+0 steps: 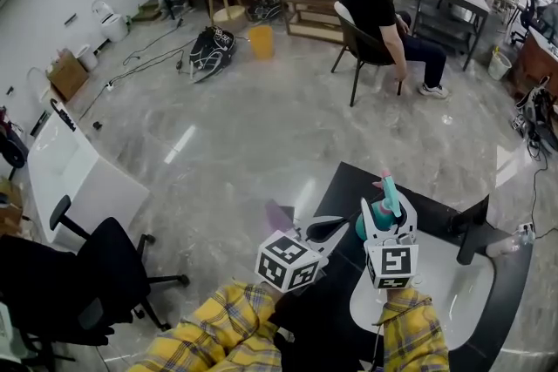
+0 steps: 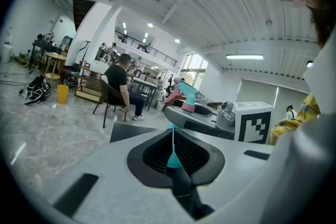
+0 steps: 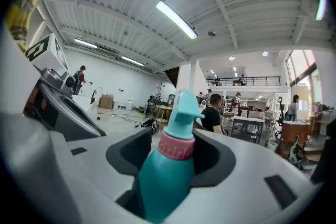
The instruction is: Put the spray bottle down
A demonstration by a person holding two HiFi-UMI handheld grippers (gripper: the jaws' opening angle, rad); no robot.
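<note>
Clamping spray bottle (image 3: 173, 181): right tongs (image 3: 176, 150) | left tongs (image 2: 173, 150): closed, per left gripper view

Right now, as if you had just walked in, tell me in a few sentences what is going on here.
A person in yellow plaid sleeves holds a gripper in each hand over a black table. The right claw is shut on a teal spray bottle with a pink collar, nozzle up. The left claw is shut and empty, pointing towards the bottle. The bottle has not yet been put down. Farther off, a seated person faces away.
</note>
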